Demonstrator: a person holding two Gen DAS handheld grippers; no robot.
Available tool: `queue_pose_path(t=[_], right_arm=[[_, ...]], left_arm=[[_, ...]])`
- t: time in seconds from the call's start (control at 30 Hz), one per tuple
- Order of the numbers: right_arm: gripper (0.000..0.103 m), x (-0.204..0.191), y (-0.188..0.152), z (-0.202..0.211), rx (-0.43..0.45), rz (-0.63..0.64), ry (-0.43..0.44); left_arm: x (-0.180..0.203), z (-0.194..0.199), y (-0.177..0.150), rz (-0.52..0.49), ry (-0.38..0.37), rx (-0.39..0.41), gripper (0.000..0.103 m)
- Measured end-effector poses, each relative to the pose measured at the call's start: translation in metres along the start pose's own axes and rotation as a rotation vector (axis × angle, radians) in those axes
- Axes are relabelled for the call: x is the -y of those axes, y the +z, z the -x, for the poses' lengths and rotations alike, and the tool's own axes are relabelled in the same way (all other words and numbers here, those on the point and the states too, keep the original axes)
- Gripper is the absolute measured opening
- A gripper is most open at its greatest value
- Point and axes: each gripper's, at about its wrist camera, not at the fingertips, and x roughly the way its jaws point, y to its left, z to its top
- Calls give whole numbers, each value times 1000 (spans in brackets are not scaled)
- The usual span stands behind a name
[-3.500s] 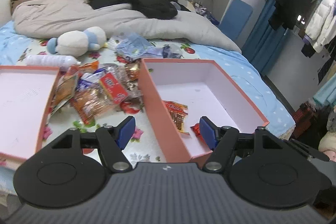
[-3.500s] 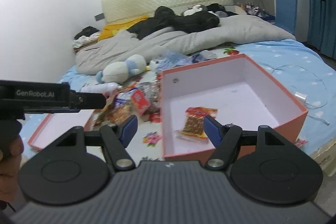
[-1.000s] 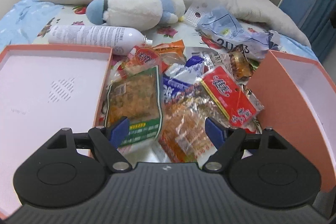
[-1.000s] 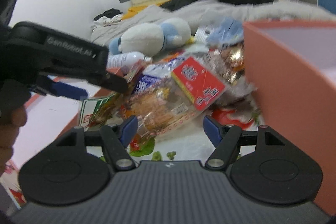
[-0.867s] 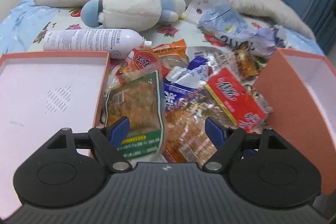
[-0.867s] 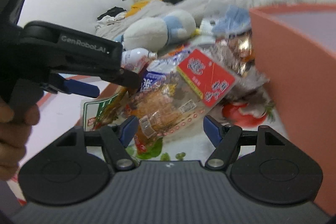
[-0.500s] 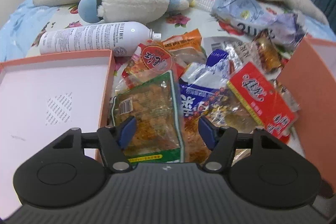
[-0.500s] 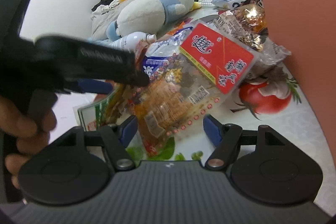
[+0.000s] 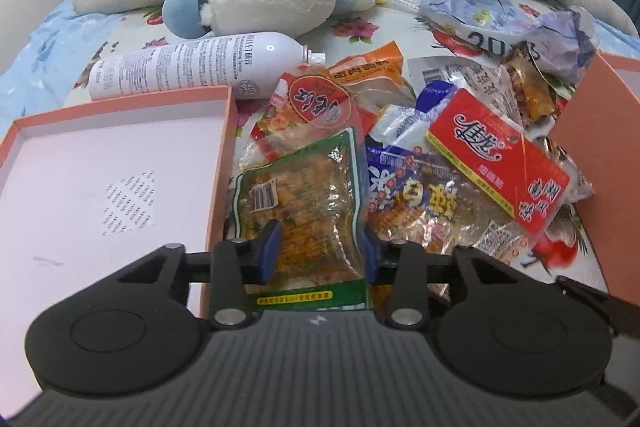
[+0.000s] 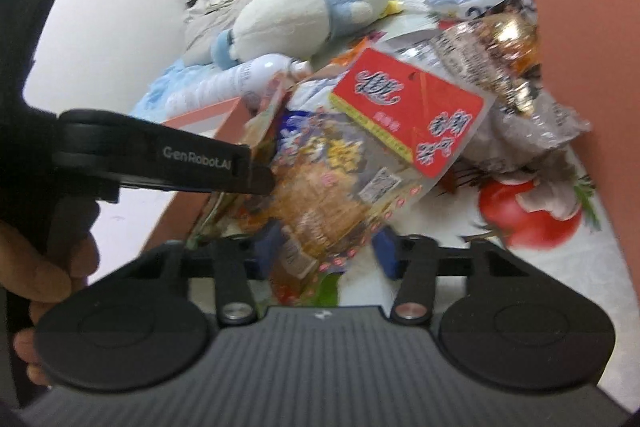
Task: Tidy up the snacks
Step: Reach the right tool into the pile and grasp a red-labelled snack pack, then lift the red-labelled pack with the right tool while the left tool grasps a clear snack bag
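Left wrist view: left gripper (image 9: 320, 253), lower centre, jaws closing around the green-edged snack packet (image 9: 302, 215); blue pads (image 9: 269, 245) at the packet's two sides, contact uncertain. Packet lies beside the shallow orange lid (image 9: 219, 155), left.

Right wrist view: right gripper (image 10: 326, 251), lower centre, jaws closing around the clear orange-dotted snack packet (image 10: 320, 211); blurred, contact uncertain. Red-labelled packet (image 10: 408, 107) overlaps it above. Left gripper (image 10: 256, 179) enters from left.

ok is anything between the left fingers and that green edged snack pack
Nothing visible: the green-edged snack pack already lies between the left gripper's closing fingers, on top of the pile beside the shallow pink tray.
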Motion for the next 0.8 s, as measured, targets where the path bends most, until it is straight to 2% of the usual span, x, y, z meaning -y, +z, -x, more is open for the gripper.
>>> queue_pose_path(t=[0.07, 0.23, 0.47, 0.6, 0.8], right_arm=[[32, -2, 0, 5, 1, 16, 1], [24, -11, -2, 20, 7, 53, -31], [22, -26, -13, 49, -6, 127, -122], [22, -33, -16, 69, 22, 144, -152], [15, -49, -19, 97, 89, 206, -189]], left_arm=[[-1, 7, -2, -19, 11, 12, 30], [-12, 30, -7, 8, -10, 55, 15], [-17, 62, -24, 50, -32, 100, 9], [-17, 80, -39, 65, -38, 131, 8], [-24, 111, -59, 127, -64, 178, 7]])
